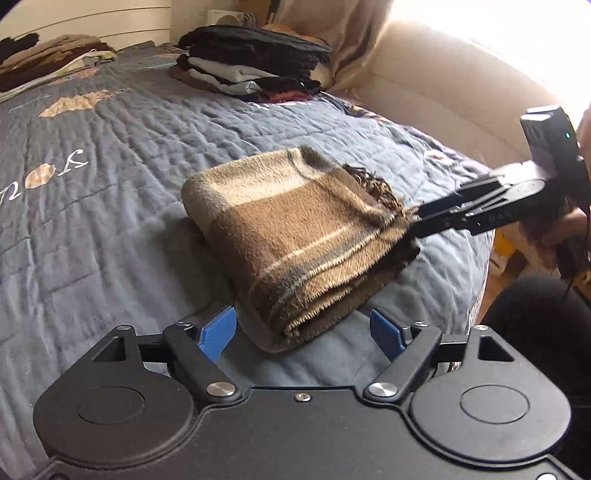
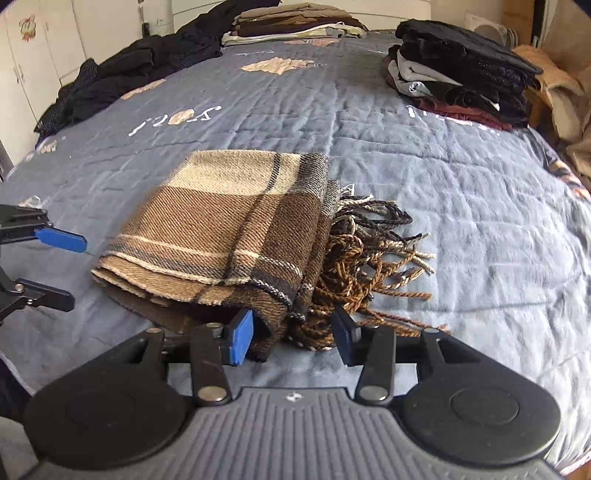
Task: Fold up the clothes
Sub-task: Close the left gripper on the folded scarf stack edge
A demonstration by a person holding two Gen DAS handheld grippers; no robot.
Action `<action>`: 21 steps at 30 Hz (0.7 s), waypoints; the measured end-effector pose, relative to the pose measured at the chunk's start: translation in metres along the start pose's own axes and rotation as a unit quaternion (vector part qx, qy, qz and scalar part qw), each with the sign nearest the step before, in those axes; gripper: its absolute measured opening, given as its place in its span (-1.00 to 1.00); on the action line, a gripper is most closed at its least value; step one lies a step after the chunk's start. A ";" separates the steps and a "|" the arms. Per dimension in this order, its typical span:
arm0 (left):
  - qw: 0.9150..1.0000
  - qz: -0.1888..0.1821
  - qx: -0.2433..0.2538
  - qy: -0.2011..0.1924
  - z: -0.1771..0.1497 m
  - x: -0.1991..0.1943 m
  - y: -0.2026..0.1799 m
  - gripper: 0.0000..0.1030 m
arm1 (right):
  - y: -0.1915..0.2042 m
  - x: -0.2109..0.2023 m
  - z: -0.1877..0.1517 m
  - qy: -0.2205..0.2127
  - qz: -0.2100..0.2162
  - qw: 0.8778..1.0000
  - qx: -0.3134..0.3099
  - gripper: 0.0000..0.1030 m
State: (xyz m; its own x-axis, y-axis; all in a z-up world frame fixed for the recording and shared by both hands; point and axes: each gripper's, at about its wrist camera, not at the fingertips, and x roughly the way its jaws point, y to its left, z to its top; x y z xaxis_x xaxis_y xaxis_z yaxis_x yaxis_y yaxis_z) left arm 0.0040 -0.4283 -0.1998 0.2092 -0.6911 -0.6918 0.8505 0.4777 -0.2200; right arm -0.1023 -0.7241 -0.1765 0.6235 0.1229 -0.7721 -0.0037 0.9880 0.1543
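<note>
A folded brown and beige plaid scarf (image 1: pixel 295 229) with a fringe lies on the blue-grey quilt (image 1: pixel 92 221); it also shows in the right wrist view (image 2: pixel 229 229). My left gripper (image 1: pixel 303 332) is open, its blue pads either side of the scarf's near corner. It also shows at the left edge of the right wrist view (image 2: pixel 66 266). My right gripper (image 2: pixel 291 339) is open around the scarf's fringed corner, and it appears in the left wrist view (image 1: pixel 421 218) at the scarf's right edge. The fringe (image 2: pixel 369 258) spreads to the right.
A stack of folded dark clothes (image 2: pixel 461 81) sits at the far right of the bed, also in the left wrist view (image 1: pixel 251 62). Another folded pile (image 2: pixel 295 22) lies at the far end. Loose black garments (image 2: pixel 129 74) lie far left. A beige sofa (image 1: pixel 443 81) stands beside the bed.
</note>
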 end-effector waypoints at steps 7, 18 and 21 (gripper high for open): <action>0.997 0.008 -0.077 -0.020 0.014 0.008 0.012 0.68 | 0.006 -0.009 0.018 0.001 0.051 0.997 0.058 0.20; 0.966 -0.069 -0.245 -0.041 0.000 0.001 0.056 0.68 | -0.009 0.005 0.020 0.015 0.117 0.978 0.173 0.50; 0.963 -0.073 -0.255 -0.037 -0.001 0.003 0.058 0.68 | -0.015 0.005 0.020 0.019 0.129 0.971 0.199 0.52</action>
State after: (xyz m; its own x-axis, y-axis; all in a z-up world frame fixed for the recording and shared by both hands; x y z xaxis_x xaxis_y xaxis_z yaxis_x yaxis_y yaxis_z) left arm 0.0536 -0.4024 -0.2150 0.1556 -0.7994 -0.5803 0.5293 0.5635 -0.6343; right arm -0.0838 -0.7405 -0.1708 0.6133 0.3715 -0.6970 0.1522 0.8104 0.5658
